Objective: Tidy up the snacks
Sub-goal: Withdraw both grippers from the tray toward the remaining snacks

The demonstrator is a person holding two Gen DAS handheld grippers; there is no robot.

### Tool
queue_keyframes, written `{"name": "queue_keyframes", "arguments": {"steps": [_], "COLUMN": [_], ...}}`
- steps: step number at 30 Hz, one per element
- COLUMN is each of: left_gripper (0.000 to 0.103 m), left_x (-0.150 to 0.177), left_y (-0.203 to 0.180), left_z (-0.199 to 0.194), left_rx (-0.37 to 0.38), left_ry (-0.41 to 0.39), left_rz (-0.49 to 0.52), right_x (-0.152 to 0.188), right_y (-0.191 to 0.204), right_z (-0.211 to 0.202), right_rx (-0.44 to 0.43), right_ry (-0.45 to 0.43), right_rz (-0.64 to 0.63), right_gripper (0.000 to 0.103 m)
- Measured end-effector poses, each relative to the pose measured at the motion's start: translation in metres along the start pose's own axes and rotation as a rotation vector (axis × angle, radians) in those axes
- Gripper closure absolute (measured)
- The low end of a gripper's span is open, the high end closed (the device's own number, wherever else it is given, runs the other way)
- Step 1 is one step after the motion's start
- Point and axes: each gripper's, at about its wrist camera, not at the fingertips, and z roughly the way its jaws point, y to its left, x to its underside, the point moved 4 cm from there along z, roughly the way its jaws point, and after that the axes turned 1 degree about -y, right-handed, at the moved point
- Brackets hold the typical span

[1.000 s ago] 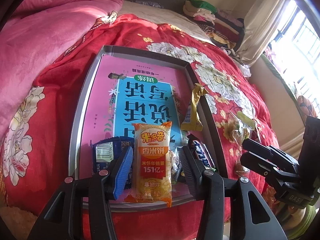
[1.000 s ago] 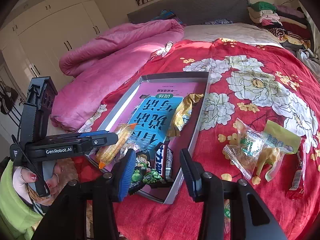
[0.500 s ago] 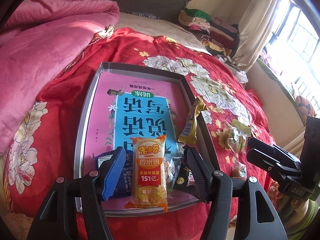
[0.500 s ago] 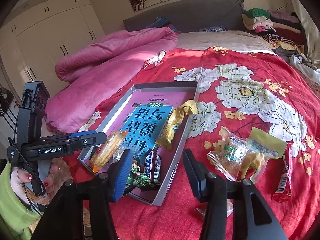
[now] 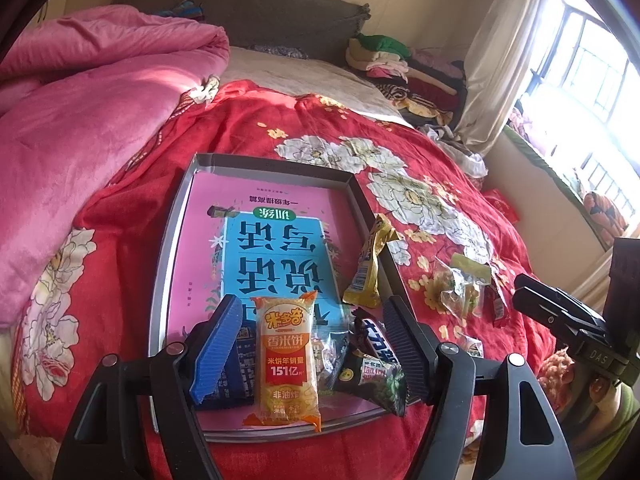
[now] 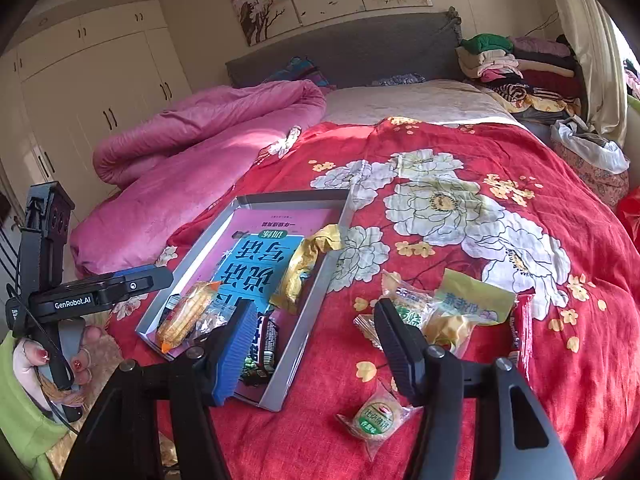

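Note:
A grey tray with a pink and blue book in it lies on the red flowered blanket. At its near end lie an orange rice cracker pack, a blue pack, a dark chocolate bar and a green pack. A yellow pack leans on the right rim. My left gripper hangs just above the cracker pack, jaws opening, pads clear of it. My right gripper is opening over the tray's right rim, holding nothing. Loose snacks lie to its right: a round green cake pack, a clear cookie pack, a yellow-green pack, a red stick.
A rolled pink quilt fills the bed's left side. Folded clothes are stacked at the grey headboard's right end. A curtain and a window stand to the right. The left gripper's body and a hand holding it sit beside the tray.
Both pairs of jaws have widened. The left gripper has drawn back and up from the cracker pack, which stays in the tray. The right gripper has shifted right, toward the loose snacks.

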Motion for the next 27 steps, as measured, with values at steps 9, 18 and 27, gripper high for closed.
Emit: {"name": "queue_keyframes", "arguments": {"steps": [9, 18, 27], "left_gripper": [0.027, 0.027, 0.027], "left_x": [-0.002, -0.003, 0.000], "left_y": [-0.003, -0.010, -0.038], "left_z": [-0.004, -0.012, -0.016], "left_rx": [-0.003, -0.008, 0.028], "left_ry": [-0.023, -0.034, -0.035], "left_rz": [0.005, -0.001, 0.029], "right_x": [-0.004, -0.008, -0.011], "right_y": [-0.026, -0.039, -0.059], "right_z": [-0.020, -0.033, -0.045], "right_rx": [0.055, 0.084, 0.110], "right_ry": [-0.039, -0.072, -0.105], "right_rz": [0.039, 0.047, 0.080], "right_gripper": [0.040, 0.040, 0.040]}}
